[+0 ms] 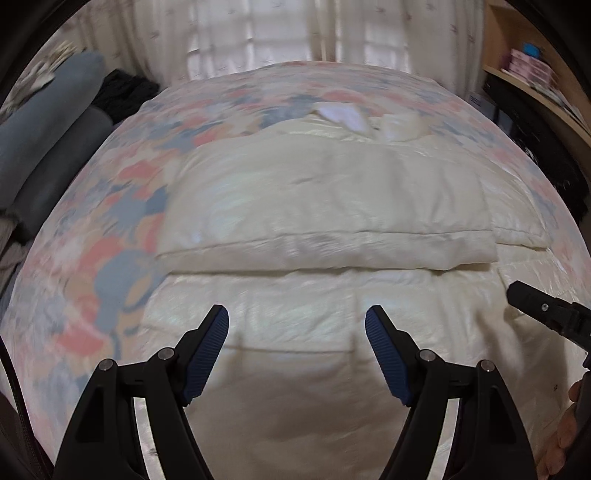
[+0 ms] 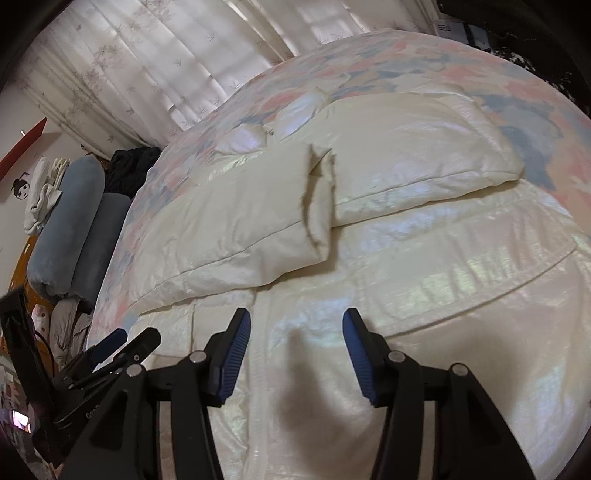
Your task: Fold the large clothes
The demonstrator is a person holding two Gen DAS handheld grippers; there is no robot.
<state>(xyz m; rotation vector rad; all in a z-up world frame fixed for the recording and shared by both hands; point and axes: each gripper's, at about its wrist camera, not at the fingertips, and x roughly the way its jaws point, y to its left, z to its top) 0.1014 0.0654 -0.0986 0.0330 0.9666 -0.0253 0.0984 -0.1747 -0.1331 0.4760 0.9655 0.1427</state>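
Note:
A large cream, shiny padded jacket (image 1: 314, 206) lies flat on a bed, with both sleeves folded across its upper body; it also shows in the right wrist view (image 2: 406, 236). My left gripper (image 1: 297, 317) is open and empty, hovering above the jacket's lower part. My right gripper (image 2: 296, 319) is open and empty above the same lower part, near the front zipper line. The right gripper's tip (image 1: 532, 299) shows at the right edge of the left wrist view. The left gripper (image 2: 122, 343) shows at lower left of the right wrist view.
The bed has a floral pink and blue cover (image 1: 110, 229). Grey rolled bolsters (image 1: 48, 147) and dark clothing (image 1: 125, 92) lie along the bed's left side. White curtains (image 1: 295, 33) hang behind. A wooden shelf (image 1: 532, 81) stands at the right.

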